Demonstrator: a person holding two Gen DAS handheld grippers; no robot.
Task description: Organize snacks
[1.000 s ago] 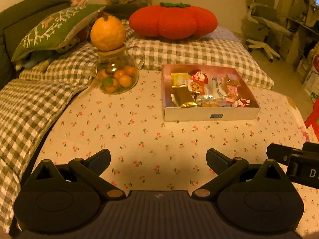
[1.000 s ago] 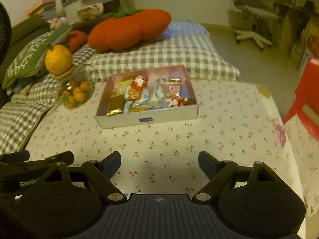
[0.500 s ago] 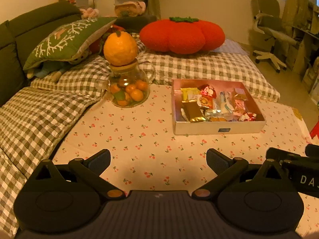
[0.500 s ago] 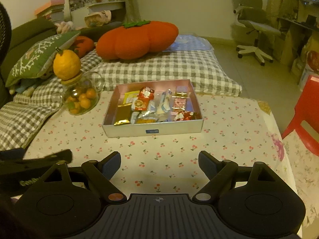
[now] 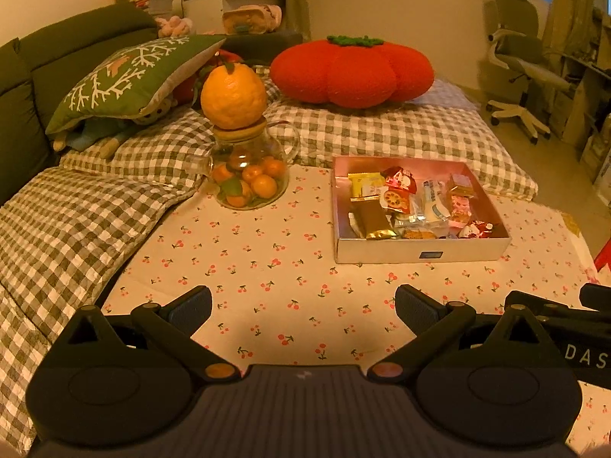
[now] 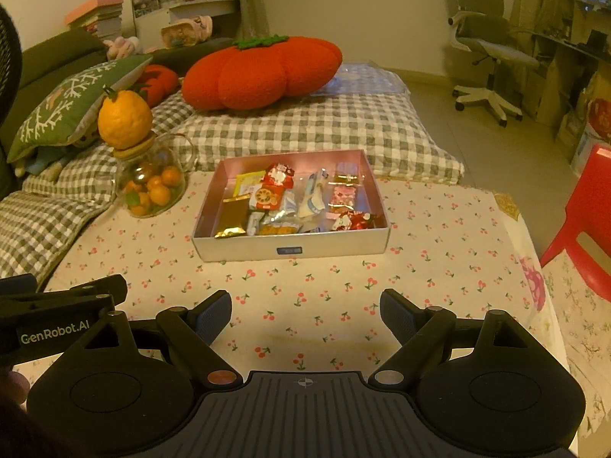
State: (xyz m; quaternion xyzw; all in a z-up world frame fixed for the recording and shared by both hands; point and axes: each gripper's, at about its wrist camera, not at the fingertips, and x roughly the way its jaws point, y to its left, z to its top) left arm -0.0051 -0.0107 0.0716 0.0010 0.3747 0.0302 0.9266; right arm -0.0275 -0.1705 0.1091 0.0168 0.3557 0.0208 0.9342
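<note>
1. Both pairs of tongs stand apart and empty: the left tongs (image 5: pixel 303 301) and the right tongs (image 6: pixel 305 309) hang over the bare front part of the cherry-print table (image 5: pixel 267 267), well short of the goods.
2. The snacks (image 6: pixel 290 202) lie jumbled in an open box (image 6: pixel 290 250) toward the back right of the table, wrappers overlapping each other.
3. Risk: the packets are thin, glossy and piled. Tongs closing on one edge would likely slip off, or drag a neighbour along with it.
4. Risk: the box looks light. A push against its front wall, rather than a reach over it, could slide it across the cloth.
5. Risk: a glass jar (image 5: pixel 248 179) of small oranges stands just left of the box with a large orange (image 5: pixel 233 95) balanced on its lid. A wide swing by the left tongs could knock the fruit off or tip the jar.
6. Risk: the two tools sit close side by side, so reaching for the box together may make them collide.
</note>
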